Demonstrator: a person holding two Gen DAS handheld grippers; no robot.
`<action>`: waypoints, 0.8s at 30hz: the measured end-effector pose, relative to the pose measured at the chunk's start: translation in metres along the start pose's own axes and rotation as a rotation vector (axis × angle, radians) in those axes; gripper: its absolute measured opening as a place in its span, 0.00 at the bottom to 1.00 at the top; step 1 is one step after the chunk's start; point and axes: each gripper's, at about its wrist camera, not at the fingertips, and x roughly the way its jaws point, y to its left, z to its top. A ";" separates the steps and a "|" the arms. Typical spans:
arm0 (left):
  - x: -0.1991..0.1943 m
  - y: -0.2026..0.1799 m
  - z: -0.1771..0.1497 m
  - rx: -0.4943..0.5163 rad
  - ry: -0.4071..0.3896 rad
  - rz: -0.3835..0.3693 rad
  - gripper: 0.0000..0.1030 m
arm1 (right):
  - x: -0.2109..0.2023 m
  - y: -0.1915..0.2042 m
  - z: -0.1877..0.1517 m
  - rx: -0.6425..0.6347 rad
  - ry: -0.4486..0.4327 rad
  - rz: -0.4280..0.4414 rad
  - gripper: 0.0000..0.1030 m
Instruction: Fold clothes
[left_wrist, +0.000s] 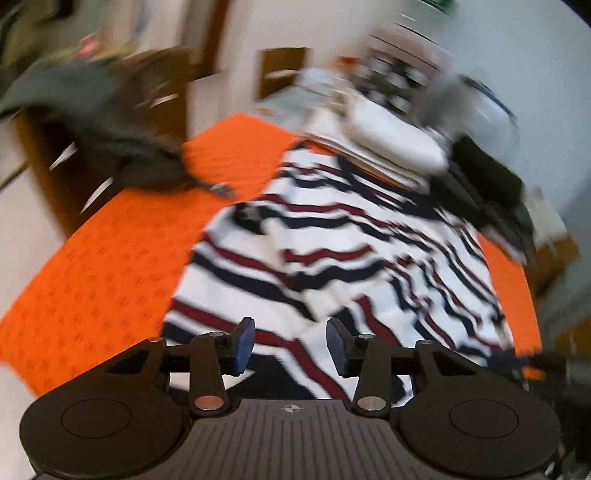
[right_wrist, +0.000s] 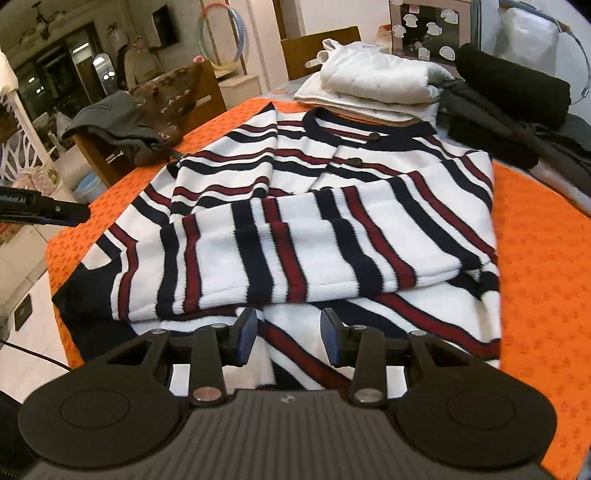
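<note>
Striped cardigan (right_wrist: 325, 221), white with navy and dark red bands, is lying spread across the orange cloth (right_wrist: 546, 258) that is covering the desk. One sleeve is lying folded across the cardigan's front, its stripes running upright against the slanting stripes of the body beneath it. Brown buttons are showing along the placket just below the navy collar. Beyond the collar, a folded white padded garment (right_wrist: 373, 79) is sitting on a stack of pale folded cloth. To the right of the collar, dark clothes (right_wrist: 509, 96) are piled in a heap. To the left of the cardigan, a grey garment (right_wrist: 110, 122) is draping over a wooden chair at the desk's edge.

The right gripper (right_wrist: 288, 338) is hovering over the cardigan's near hem, its blue-padded fingers (right_wrist: 246, 336) standing well apart and holding nothing. The left gripper (left_wrist: 291, 345) is hanging over the same near edge, and its fingers (left_wrist: 243, 343) are likewise spread wide with no fabric between them. The left wrist view is heavily blurred, so the far end of the desk is hard to make out there.
</note>
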 end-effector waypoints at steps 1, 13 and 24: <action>0.003 -0.008 0.000 0.035 0.003 -0.010 0.47 | 0.000 0.001 0.001 0.001 -0.004 -0.002 0.42; 0.058 -0.108 -0.024 0.405 0.045 -0.126 0.48 | 0.003 0.007 -0.011 -0.038 -0.001 -0.027 0.42; 0.082 -0.141 -0.046 0.620 0.041 -0.095 0.04 | 0.020 0.026 -0.014 -0.158 0.027 -0.013 0.42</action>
